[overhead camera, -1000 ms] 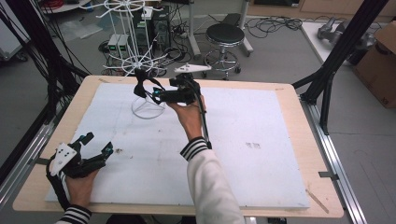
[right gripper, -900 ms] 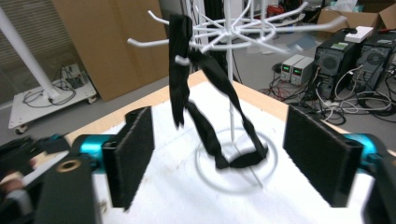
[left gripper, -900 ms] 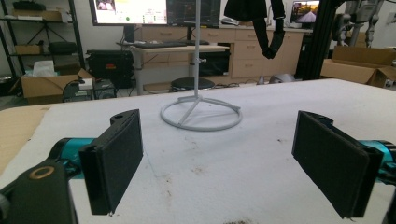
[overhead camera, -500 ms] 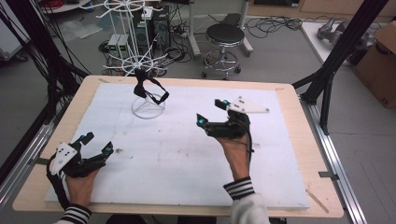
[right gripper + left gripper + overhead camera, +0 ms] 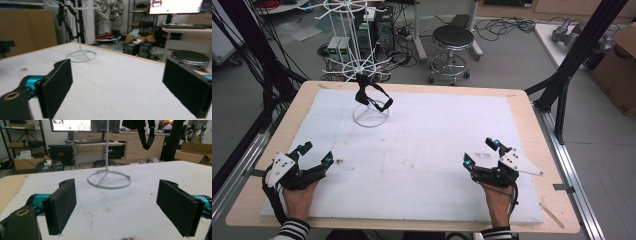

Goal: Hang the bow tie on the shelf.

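A white wire stand (image 5: pixel 371 114) rises at the back left of the white mat, and a black strap (image 5: pixel 371 95) hangs from it above the ring base. The same stand (image 5: pixel 109 178) and strap (image 5: pixel 143 131) lie ahead in the left gripper view, and the stand (image 5: pixel 81 55) is far off in the right gripper view. My left gripper (image 5: pixel 316 154) rests open at the front left of the mat, nothing between its jaws. At the front right my right gripper (image 5: pixel 482 151) is open and holds nothing. Both sit well clear of the stand.
The white mat (image 5: pixel 432 135) covers a wooden table (image 5: pixel 542 150). Behind the table are a round stool (image 5: pixel 453 37), a tall white wire rack (image 5: pixel 354 30) and cables on the floor. Black frame posts (image 5: pixel 572 65) flank the table's sides.
My right gripper left the strap on the stand and drew back across the mat to the front right, now open and empty. The left gripper stayed put.
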Demonstrator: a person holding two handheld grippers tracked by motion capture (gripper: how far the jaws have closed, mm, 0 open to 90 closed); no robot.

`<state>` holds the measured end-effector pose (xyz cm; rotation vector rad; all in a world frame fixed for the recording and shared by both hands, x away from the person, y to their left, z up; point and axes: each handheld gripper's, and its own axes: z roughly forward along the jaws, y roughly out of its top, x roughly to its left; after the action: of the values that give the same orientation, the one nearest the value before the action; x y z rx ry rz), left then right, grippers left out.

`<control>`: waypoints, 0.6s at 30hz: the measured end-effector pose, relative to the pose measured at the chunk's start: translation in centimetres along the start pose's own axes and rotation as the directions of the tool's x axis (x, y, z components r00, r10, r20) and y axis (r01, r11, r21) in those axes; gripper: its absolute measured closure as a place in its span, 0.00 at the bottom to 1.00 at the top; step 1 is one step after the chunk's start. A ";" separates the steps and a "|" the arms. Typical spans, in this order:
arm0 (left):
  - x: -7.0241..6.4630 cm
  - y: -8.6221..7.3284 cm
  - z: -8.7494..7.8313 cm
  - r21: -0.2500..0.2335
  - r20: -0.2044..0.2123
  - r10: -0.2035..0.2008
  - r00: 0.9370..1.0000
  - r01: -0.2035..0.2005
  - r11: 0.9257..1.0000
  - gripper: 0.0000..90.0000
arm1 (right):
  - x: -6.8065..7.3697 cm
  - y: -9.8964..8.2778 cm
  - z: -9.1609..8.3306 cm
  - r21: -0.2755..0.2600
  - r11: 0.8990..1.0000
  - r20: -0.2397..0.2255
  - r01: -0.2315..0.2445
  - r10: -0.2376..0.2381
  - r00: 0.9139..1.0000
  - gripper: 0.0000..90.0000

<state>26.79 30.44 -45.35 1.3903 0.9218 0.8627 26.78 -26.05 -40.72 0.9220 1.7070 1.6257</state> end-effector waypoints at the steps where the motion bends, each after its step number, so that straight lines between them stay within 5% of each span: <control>1: 0.0 0.0 0.0 0.000 0.000 0.000 1.000 0.000 1.000 0.19 | -0.2 -0.5 -0.1 -0.005 1.000 0.010 -0.007 0.007 1.000 0.01; 4: 0.0 0.0 0.0 0.002 -0.002 0.000 1.000 0.000 1.000 0.19 | -0.7 -2.4 -0.4 -0.008 1.000 0.075 -0.007 0.008 0.997 0.01; 8: 0.0 0.0 0.0 0.004 -0.002 0.000 1.000 0.000 1.000 0.19 | -0.8 -3.8 -0.5 -0.010 1.000 0.106 -0.014 0.015 0.994 0.01; 18: -0.1 0.0 -0.1 -0.007 -0.001 0.004 1.000 -0.004 1.000 0.19 | -0.6 -4.6 -0.6 -0.016 1.000 0.122 -0.011 0.013 0.992 0.01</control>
<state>26.70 30.42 -45.38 1.3859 0.9160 0.8694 26.27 -26.89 -45.26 1.0049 1.6075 1.5550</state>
